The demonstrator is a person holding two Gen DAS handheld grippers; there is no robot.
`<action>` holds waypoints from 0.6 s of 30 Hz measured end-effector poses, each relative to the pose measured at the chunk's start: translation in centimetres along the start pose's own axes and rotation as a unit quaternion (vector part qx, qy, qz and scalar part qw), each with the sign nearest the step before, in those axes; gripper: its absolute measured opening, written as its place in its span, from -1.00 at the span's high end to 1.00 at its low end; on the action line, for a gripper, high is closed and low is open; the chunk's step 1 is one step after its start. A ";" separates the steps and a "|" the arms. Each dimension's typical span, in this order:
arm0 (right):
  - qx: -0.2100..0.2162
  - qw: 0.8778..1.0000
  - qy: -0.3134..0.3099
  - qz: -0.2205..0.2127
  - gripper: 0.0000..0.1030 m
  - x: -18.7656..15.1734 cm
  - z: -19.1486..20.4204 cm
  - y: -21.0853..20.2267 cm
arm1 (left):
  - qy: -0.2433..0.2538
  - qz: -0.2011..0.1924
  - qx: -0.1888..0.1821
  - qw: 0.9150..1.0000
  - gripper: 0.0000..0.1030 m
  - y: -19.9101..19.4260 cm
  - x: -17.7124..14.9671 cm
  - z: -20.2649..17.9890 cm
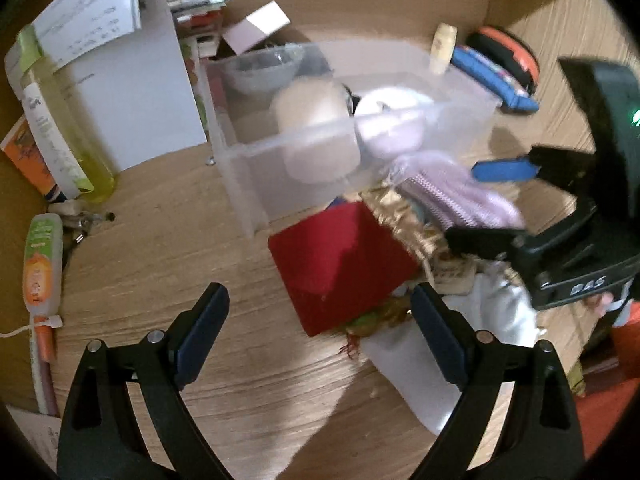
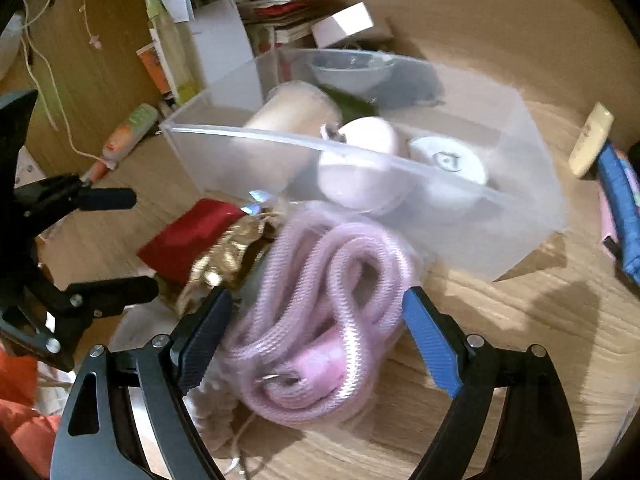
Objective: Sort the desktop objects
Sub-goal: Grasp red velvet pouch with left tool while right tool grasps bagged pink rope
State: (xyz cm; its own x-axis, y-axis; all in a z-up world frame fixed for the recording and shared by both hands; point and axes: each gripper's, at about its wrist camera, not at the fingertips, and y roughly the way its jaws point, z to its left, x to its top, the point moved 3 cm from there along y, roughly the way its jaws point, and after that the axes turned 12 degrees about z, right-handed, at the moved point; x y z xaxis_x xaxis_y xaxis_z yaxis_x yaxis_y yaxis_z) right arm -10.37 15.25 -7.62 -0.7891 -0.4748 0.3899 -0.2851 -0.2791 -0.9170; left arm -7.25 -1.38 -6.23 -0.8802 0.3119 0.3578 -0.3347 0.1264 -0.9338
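Looking along the right gripper (image 2: 316, 312), we see its fingers spread wide with the coiled pink cord (image 2: 320, 312) lying between them on the wooden desk (image 2: 500, 360). The dark left finger (image 2: 204, 328) sits just beside the cord's left edge and the blue-padded right finger (image 2: 432, 340) just beside its right edge; motion blur keeps us from telling whether either pad touches it, and nothing looks squeezed. The cord appears to sit in a thin clear bag (the blur leaves us unsure), just in front of the clear plastic bin (image 2: 520, 208), which holds a beige roll (image 2: 288, 120), a pale pink roll (image 2: 360, 160) and a white round item (image 2: 448, 160).

From the left wrist view, the left gripper (image 1: 320, 316) also stands wide apart, with nothing clamped. The red box (image 1: 340, 268) lies tilted just ahead of the fingertips and toward the right finger (image 1: 436, 336), its near corner reaching into the gap; bare desk fills the rest of the space beside the left finger (image 1: 204, 328). Under and beside the red box we see crumpled gold wrapping (image 1: 388, 208) and white paper (image 1: 420, 364).

To the right in that view, the right gripper (image 1: 484, 200) straddles the cord (image 1: 460, 196).
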 end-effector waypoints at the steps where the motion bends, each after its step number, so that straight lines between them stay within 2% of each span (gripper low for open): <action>1: 0.003 1.000 0.001 0.002 -0.66 -0.2 -0.2 -0.1 | -0.001 0.004 0.005 1.000 -0.81 0.5 0.2 -0.1; 6: 0.002 1.000 0.020 0.005 -0.66 -1.0 -2.1 -0.5 | 0.006 0.021 0.003 1.000 -0.81 2.0 1.1 -0.6; 9: 0.004 0.999 0.031 0.009 -0.68 -1.6 -3.3 -0.8 | 0.007 0.017 0.000 1.000 -0.81 2.1 1.9 -0.6; 13: 0.022 0.999 0.041 0.018 -0.73 -1.6 -3.9 -0.5 | 0.002 0.023 -0.029 0.999 -0.81 2.6 3.2 -0.5; 18: 0.019 0.999 0.028 0.025 -0.72 -0.9 -3.3 0.3 | -0.010 0.033 -0.072 0.997 -0.82 3.3 3.9 0.0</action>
State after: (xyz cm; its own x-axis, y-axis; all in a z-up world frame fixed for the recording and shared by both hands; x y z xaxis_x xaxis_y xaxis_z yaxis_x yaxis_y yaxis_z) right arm -11.54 18.32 -8.48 -0.8315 -0.4415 0.3371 -0.2245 -0.2880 -0.9309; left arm -11.81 0.22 -7.94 -0.9060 0.3048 0.2936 -0.2248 0.2412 -0.9441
